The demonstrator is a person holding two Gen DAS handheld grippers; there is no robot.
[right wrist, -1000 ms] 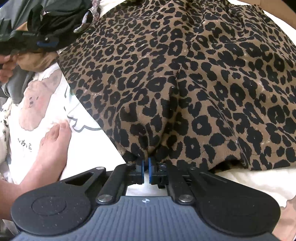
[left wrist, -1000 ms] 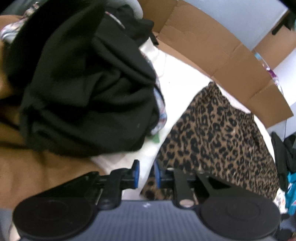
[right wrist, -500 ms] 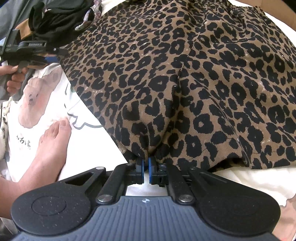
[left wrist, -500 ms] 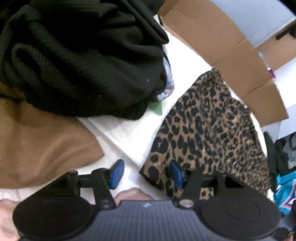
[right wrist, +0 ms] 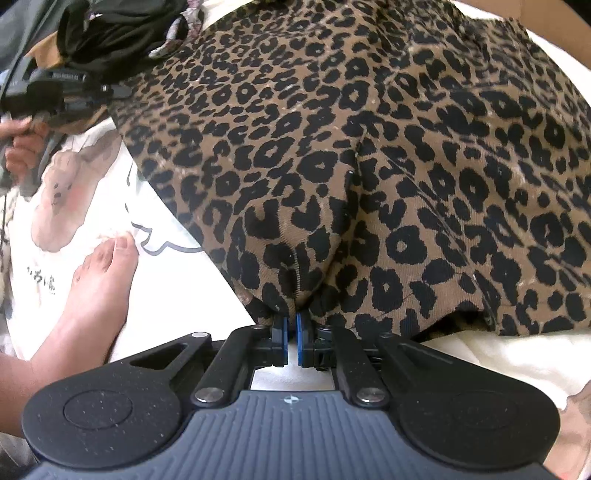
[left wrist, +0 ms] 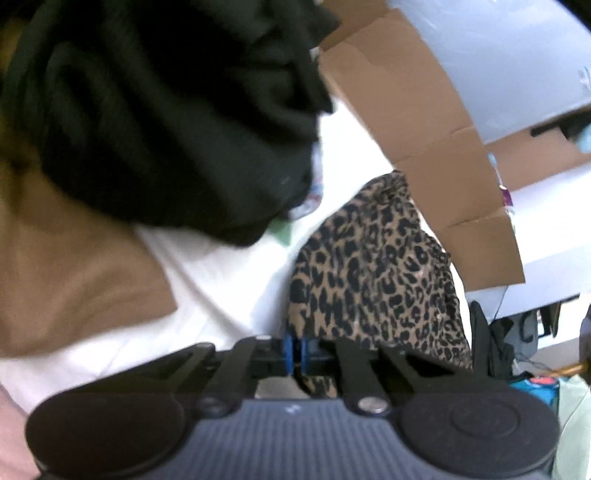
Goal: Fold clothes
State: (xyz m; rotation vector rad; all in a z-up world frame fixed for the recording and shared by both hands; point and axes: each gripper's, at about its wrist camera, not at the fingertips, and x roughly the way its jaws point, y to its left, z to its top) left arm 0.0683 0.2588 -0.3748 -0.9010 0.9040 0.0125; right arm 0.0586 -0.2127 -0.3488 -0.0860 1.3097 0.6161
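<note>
R gripper (right wrist: 291,334): blue pads pressed together on the near hem of the leopard-print garment (right wrist: 369,166), cloth bunched into a pleat right at the tips. From that pinch the garment spreads away ahead and to the R side, filling most of the R wrist view, lying on a white sheet (right wrist: 480,354). Just L of the claw a bare foot (right wrist: 99,273) rests on a white cloth w/ a cartoon bear print (right wrist: 74,192), toes close to the garment's L edge. Further ahead-L, the other gripper, held by a hand (right wrist: 20,144), sits at the garment's far L corner, w/ a dark clothes pile (right wrist: 110,33) behind it.

L gripper (left wrist: 294,352): blue pads nearly touching, closed on the corner of the leopard-print garment (left wrist: 373,273); frame is blurred, but the print runs right up to and under the R finger. Garment stretches ahead and slightly R of this claw. L of the tips: white sheet (left wrist: 221,280), then a tan cloth (left wrist: 74,266) further L. Ahead-L, above both, a big heap of black clothing (left wrist: 166,122). Ahead-R, past the garment's far end, brown cardboard flaps (left wrist: 424,129) stand along a pale wall. Far R: dark items and a teal thing, too blurred to tell.
</note>
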